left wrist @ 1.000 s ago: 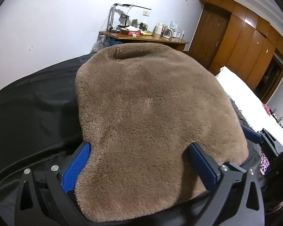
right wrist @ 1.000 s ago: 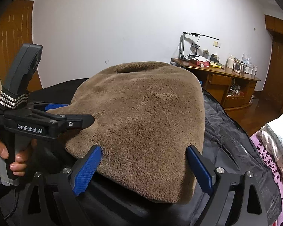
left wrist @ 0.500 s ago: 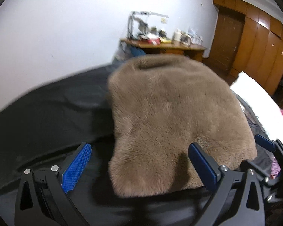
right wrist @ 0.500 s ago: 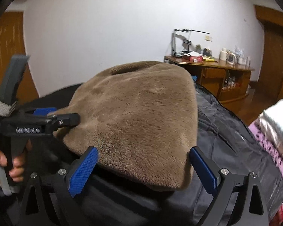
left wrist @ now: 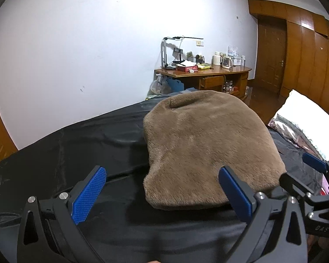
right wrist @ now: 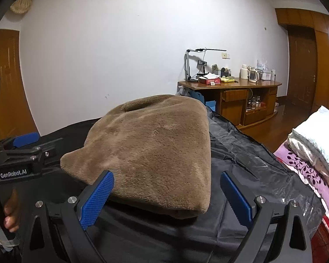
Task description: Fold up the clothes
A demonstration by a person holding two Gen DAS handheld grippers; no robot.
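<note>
A folded brown fleece garment [left wrist: 208, 144] lies on the black sheet [left wrist: 76, 144] covering the bed. My left gripper [left wrist: 162, 188] is open just in front of the garment's near left corner, with nothing between its blue pads. In the right wrist view the same brown garment [right wrist: 151, 153] sits ahead, and my right gripper [right wrist: 166, 195] is open near its front edge, holding nothing. The left gripper [right wrist: 22, 151] shows at the far left of that view, held by a hand [right wrist: 8, 214]. The right gripper's blue tip [left wrist: 313, 166] appears at the right edge of the left view.
A wooden desk [right wrist: 230, 87] with a lamp, kettle and boxes stands against the white wall. Folded white and pink bedding [right wrist: 313, 149] lies to the right. Wooden wardrobe doors [left wrist: 296, 54] line the far right. Black sheet spreads to the left of the garment.
Both grippers have pulled back and off the brown garment. The left one also swung left, so the garment now lies ahead and to its right. The garment has stayed folded in place.
</note>
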